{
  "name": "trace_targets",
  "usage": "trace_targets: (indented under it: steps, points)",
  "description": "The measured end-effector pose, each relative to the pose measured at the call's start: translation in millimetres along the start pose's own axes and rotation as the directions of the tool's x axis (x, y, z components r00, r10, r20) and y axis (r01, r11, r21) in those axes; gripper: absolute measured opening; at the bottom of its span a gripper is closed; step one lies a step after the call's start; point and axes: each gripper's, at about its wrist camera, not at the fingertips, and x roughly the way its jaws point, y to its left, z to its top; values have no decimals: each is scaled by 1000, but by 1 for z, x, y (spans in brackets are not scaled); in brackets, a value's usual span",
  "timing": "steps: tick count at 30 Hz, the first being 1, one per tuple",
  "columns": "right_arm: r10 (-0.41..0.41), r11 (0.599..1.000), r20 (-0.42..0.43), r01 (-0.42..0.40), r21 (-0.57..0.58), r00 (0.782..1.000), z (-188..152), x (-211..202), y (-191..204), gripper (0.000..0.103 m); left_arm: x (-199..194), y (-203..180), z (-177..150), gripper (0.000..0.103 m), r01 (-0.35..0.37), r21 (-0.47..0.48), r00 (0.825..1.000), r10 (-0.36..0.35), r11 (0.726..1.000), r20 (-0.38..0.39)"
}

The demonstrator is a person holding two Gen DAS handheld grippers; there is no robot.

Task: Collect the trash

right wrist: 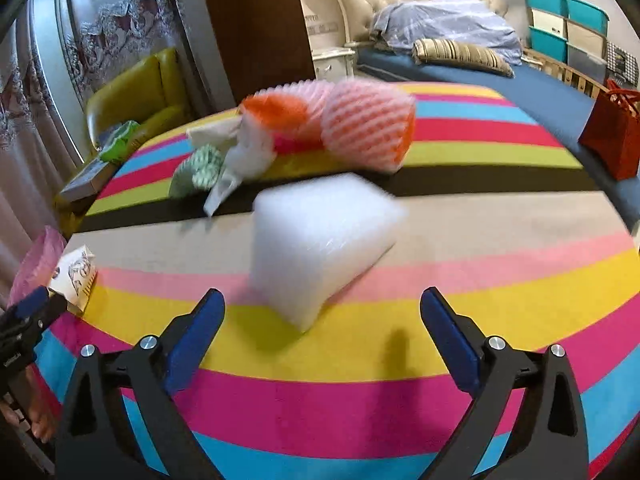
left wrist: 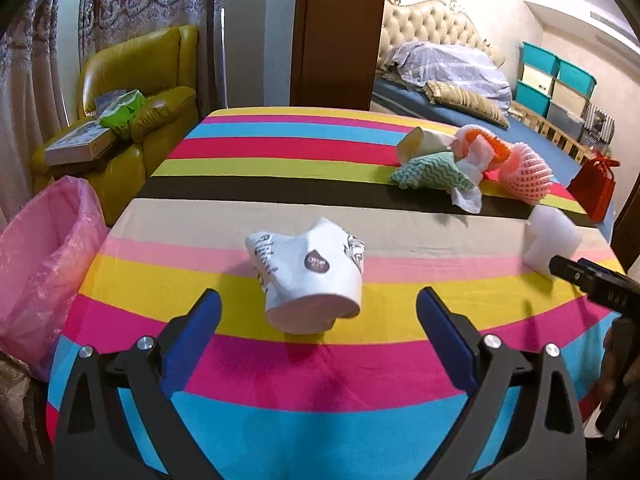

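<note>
A crushed white paper cup (left wrist: pixel 308 276) with dark print lies on the striped tablecloth (left wrist: pixel 320 364), just ahead of my open, empty left gripper (left wrist: pixel 319 312). It also shows in the right wrist view (right wrist: pixel 76 276). A white foam block (right wrist: pixel 320 248) lies just ahead of my open, empty right gripper (right wrist: pixel 322 312); it also shows in the left wrist view (left wrist: pixel 554 244). Farther back lies a pile of trash: a green patterned cloth (left wrist: pixel 430 172), white tissue (left wrist: pixel 468 194) and pink foam fruit nets (left wrist: pixel 524 174). A bin with a pink bag (left wrist: pixel 44 256) stands at the table's left edge.
A yellow armchair (left wrist: pixel 140 92) with a box and a green bag stands behind the bin. A bed (right wrist: pixel 500 76), teal storage boxes (right wrist: pixel 568 20) and a red gift bag (right wrist: pixel 612 132) lie beyond the table on the right. The right gripper's finger (left wrist: pixel 588 276) shows in the left wrist view.
</note>
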Motion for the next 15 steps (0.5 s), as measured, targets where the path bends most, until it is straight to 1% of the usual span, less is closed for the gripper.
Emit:
trace_targets:
  steps: [2,4,6,7,8,9,10,11,13,15]
  points:
    - [-26,1000,4,25,13,1000,8,8,7,93,5,-1,4,95,-12,-1,1000,12,1000,1]
    - [-38,999,-15,38,23,999,17,18,13,93,13,0,10,95,-27,-6,999,27,1000,-18]
    - [-67,998,-22,67,7,998,23,27,19,88,21,0,16,94,-28,-7,999,28,1000,-30]
    - [-84,996,-39,84,-2,996,26,33,19,78,25,-1,17,93,-40,-2,998,40,999,-42]
    - [-85,996,-35,85,7,996,27,33,17,67,27,-2,18,77,-47,5,997,47,999,-53]
    - [-84,996,-28,84,6,996,29,31,15,67,30,-3,18,65,-39,12,997,40,999,-69]
    - [-82,997,-15,82,-10,996,29,28,12,64,29,-4,17,65,-38,13,997,39,999,-66]
    - [-78,997,-2,78,-21,997,28,23,9,63,27,-4,16,58,-35,10,998,35,999,-56]
    - [-40,998,31,41,-51,999,24,11,3,62,21,-7,13,58,-15,11,999,15,1000,-37]
    - [7,995,58,-2,-98,998,17,-2,1,61,13,-10,9,58,-10,19,1000,10,1000,-17]
